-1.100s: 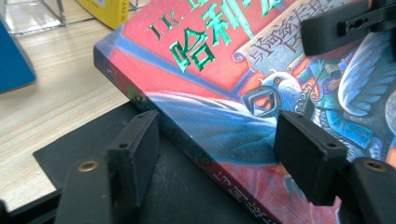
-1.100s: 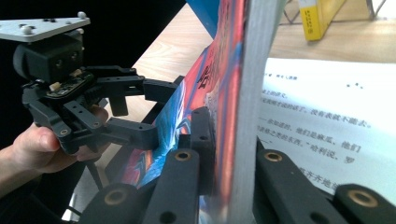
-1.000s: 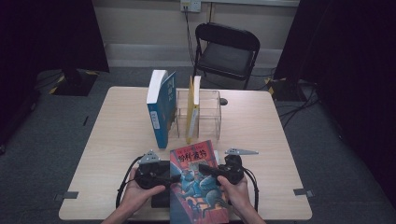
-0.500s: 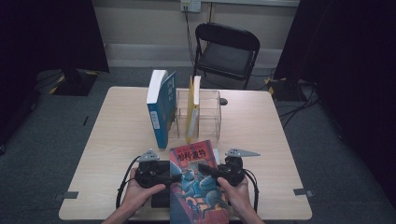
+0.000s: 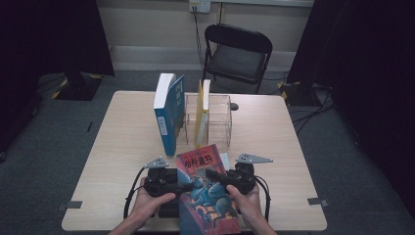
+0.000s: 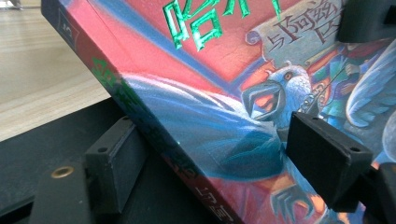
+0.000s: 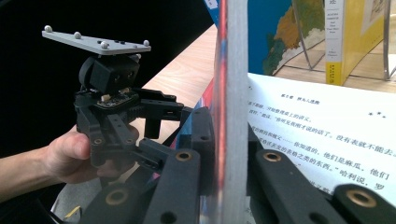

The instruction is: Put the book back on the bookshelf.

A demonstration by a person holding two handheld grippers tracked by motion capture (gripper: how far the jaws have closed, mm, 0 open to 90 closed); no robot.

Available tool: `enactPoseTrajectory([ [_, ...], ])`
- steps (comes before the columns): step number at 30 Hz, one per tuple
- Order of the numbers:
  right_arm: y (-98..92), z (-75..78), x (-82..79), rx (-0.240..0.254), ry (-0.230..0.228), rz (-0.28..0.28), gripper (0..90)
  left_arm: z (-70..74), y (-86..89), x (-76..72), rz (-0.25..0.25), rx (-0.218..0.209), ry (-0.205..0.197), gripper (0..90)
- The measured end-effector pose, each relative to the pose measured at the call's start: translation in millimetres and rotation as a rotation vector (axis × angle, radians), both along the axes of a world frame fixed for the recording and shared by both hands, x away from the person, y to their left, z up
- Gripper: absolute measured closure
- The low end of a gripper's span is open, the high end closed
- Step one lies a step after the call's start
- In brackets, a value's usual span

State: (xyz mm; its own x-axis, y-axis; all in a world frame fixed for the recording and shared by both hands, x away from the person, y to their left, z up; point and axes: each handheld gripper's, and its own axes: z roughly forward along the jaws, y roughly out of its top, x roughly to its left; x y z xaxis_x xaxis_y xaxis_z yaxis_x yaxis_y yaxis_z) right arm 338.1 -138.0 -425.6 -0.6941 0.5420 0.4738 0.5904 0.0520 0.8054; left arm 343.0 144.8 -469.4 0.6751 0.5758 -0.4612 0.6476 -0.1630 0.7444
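A thick book (image 5: 208,198) with a red and blue picture cover is held tilted above the table's front edge, between both grippers. My left gripper (image 5: 182,185) grips its spine side. In the left gripper view the jaws of the left gripper (image 6: 219,156) stand one under the book (image 6: 196,93) and one on the front cover. My right gripper (image 5: 214,175) holds the opposite side. The right gripper (image 7: 227,144) is shut on the raised edge (image 7: 231,70). An open white printed page (image 7: 322,121) lies beside that edge.
A tall blue book (image 5: 169,115) leans against a clear acrylic rack (image 5: 218,122) at mid-table, and a yellow book (image 5: 202,112) stands inside it. A flat black object (image 5: 169,210) lies under my left hand. A black folding chair (image 5: 237,54) stands beyond the table (image 5: 284,142).
The book's top edge has risen slightly toward the rack. Both grippers keep their hold and have barely moved.
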Motion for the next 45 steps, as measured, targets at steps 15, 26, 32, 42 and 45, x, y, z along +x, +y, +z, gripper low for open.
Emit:
enactPoseTrajectory([
  [15, -5.7, 11.8, -0.1, 0.039, -0.034, -0.008, 84.5, -1.0, -2.4, 0.3, -0.11, -0.074, 0.123, 35.9],
  [26, -7.0, 16.1, -2.6, 0.066, -0.048, 0.01, 84.4, 10.5, -11.9, -8.0, -0.143, -0.101, 0.076, 43.0],
  [32, -5.7, 17.8, -0.9, 0.055, -0.055, 0.003, 83.3, 19.1, -6.5, -7.3, -0.136, -0.106, 0.049, 54.7],
  [42, -1.5, 26.2, 1.7, -0.027, -0.085, 0.006, 81.4, 30.8, -8.2, -7.1, -0.114, -0.055, 0.004, 59.0],
  [45, -1.9, 30.4, 1.9, -0.023, -0.091, 0.004, 81.5, 37.5, -6.2, -6.4, -0.117, -0.052, -0.022, 60.2],
])
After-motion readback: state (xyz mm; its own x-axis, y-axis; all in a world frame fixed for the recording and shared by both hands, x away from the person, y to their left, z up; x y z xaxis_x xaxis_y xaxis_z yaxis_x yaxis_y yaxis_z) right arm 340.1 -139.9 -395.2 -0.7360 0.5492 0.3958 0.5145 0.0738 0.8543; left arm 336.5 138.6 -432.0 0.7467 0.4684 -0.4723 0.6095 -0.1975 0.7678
